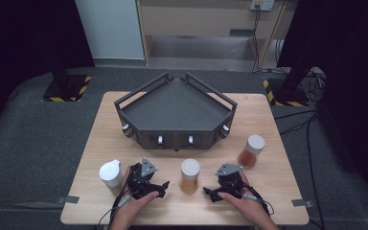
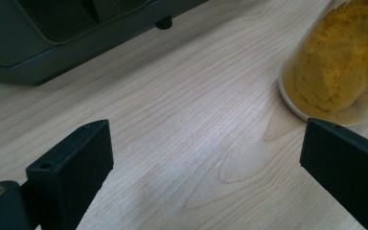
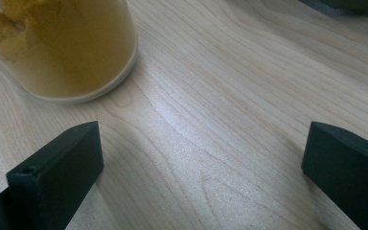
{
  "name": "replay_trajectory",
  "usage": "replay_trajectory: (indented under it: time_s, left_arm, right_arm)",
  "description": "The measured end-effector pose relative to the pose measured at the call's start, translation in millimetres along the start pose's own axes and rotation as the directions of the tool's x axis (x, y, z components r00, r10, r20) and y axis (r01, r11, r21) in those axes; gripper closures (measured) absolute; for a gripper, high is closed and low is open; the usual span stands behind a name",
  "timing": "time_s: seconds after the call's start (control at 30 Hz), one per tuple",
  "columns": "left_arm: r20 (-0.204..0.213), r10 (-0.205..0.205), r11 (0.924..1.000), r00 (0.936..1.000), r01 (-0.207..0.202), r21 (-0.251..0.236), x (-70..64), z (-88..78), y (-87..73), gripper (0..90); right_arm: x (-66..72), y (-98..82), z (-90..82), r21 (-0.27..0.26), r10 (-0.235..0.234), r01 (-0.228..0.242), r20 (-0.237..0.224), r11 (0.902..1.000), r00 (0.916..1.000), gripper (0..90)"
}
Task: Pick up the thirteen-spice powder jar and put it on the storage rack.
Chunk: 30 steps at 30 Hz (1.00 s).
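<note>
We rest left gripper, right gripper either side of yellow jar, jaws wide, empty. Next, probably: close in, grasp jar.

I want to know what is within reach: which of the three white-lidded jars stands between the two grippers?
The clear white-lidded jar of yellow powder, standing midway between the left gripper and right gripper. The reddish-powder jar stands far right; the third jar stands far left.
</note>
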<state>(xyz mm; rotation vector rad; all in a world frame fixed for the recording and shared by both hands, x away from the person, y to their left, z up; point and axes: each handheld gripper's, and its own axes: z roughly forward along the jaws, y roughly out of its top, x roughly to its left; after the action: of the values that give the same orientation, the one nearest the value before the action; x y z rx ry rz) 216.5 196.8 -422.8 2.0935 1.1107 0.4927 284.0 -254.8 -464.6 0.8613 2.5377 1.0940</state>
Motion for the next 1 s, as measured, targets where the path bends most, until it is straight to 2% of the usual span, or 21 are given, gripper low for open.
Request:
replay_trajectory:
  time_s: [0.37, 0.57, 0.67, 1.0]
  left_arm:
    - [0.004, 0.003, 0.9999, 1.0, -0.003, -0.013, -1.0, -11.2, 7.5, 2.9]
    - [-0.005, 0.025, 0.9996, 0.9997, -0.025, -0.013, -4.7, -17.4, 13.9, 2.9]
    - [0.004, 0.024, 0.9994, 0.9997, -0.024, -0.023, -4.6, -21.4, 15.9, 2.7]
    - [-0.003, 0.035, 0.9992, 0.9994, -0.035, -0.021, -4.4, -30.6, 24.6, 2.3]
  right_arm:
    - [0.3, 0.0, 0.0, 0.0, 0.001, -0.001, 0.001, 1.0, 1.0, 0.6]
    - [0.3, 0.0, -0.1, 0.0, 0.001, -0.001, 0.001, 1.0, 1.0, 0.6]
    - [0.4, -0.1, -0.1, 0.0, 0.001, -0.001, 0.002, 1.0, 1.0, 0.6]
    - [0.7, -0.1, -0.2, 0.0, 0.003, -0.003, 0.003, 1.0, 1.0, 0.6]
